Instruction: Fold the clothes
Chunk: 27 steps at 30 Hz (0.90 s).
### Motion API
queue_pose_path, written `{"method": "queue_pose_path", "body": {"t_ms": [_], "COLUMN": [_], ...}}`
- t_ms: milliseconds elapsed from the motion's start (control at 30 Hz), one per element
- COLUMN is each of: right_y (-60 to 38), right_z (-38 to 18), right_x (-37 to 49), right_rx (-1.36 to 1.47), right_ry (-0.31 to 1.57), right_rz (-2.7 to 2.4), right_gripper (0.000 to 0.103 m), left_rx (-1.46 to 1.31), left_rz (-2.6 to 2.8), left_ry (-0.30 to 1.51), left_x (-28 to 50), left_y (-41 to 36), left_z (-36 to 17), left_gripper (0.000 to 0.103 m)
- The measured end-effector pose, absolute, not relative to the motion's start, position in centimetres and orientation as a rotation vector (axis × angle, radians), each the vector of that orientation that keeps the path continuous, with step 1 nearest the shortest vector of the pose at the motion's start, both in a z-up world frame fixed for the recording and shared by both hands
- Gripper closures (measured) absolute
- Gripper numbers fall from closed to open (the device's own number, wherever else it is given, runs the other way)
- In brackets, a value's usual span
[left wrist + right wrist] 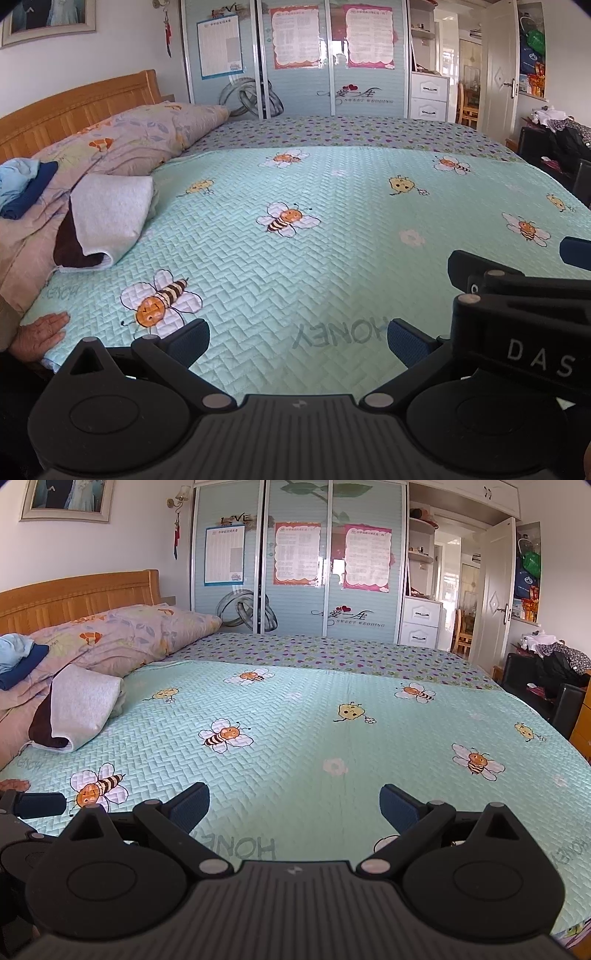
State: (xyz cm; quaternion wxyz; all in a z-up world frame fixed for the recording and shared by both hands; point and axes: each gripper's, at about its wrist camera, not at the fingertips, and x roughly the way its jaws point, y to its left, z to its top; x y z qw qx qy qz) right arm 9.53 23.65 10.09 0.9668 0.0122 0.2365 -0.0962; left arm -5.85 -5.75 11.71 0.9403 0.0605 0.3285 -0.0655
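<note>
I've got the left gripper and the right gripper both hovering over the near edge of the bed, jaws spread wide and holding nothing. The folded grey garment lies on the bed's left side against the floral quilt, a dark brown piece under it, and folded blue clothes sit on top of that quilt. A hand rests flat on the bed's near left corner.
</note>
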Motion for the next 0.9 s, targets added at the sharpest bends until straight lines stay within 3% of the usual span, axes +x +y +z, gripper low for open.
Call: {"method": "queue_pose_path", "body": {"t_ms": [233,567,900], "right_y": [23.6,23.0,21.1], "right_z": [10.1,10.0,8.6], "right_x": [9.5,9.2,8.2], "right_rx": [0.027,0.047,0.090], "right_ry": [0.478,0.469,0.459], "right_rz": [-0.194,-0.191,-0.229], "right_gripper": [0.004,0.004,0.004], "left_rx": [0.126,0.208,0.220], "left_rz": [-0.087,-0.006,0.025], "left_ry": [0.651,0.396,0.391], "left_x": [-5.8,-8.4,-8.5], "left_y": [-5.4,-5.2,-4.7], "left_z": [11.3,11.7,11.9], "left_gripper": [0.001,0.001,0.002]}}
